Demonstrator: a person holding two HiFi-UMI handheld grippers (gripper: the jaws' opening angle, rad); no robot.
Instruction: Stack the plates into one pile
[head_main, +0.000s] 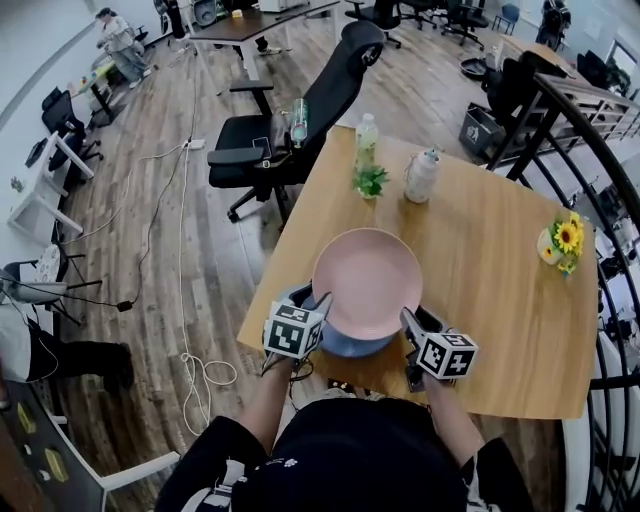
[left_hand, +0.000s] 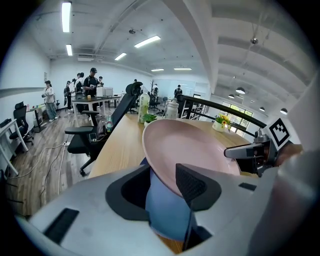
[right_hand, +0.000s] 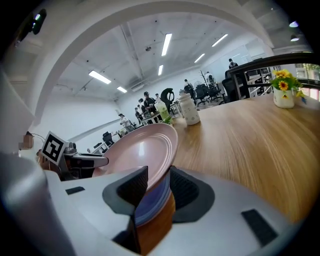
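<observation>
A pink plate (head_main: 367, 278) lies on top of a blue plate (head_main: 352, 346) over the near part of the wooden table (head_main: 500, 270). My left gripper (head_main: 315, 305) is shut on the stack's left rim and my right gripper (head_main: 408, 322) on its right rim. In the left gripper view the pink plate (left_hand: 190, 145) and the blue plate (left_hand: 167, 210) sit tilted between the jaws of the left gripper (left_hand: 162, 192). In the right gripper view the right gripper (right_hand: 157, 185) pinches the pink plate (right_hand: 137, 150) with the blue plate (right_hand: 152, 202) beneath it. Whether the stack touches the table is hidden.
At the table's far end stand a clear bottle (head_main: 367, 135), a small green plant (head_main: 370, 181) and a white jug (head_main: 421, 176). A sunflower pot (head_main: 562, 243) sits at the right edge. A black office chair (head_main: 300, 120) stands beyond; a railing (head_main: 600, 180) runs at right.
</observation>
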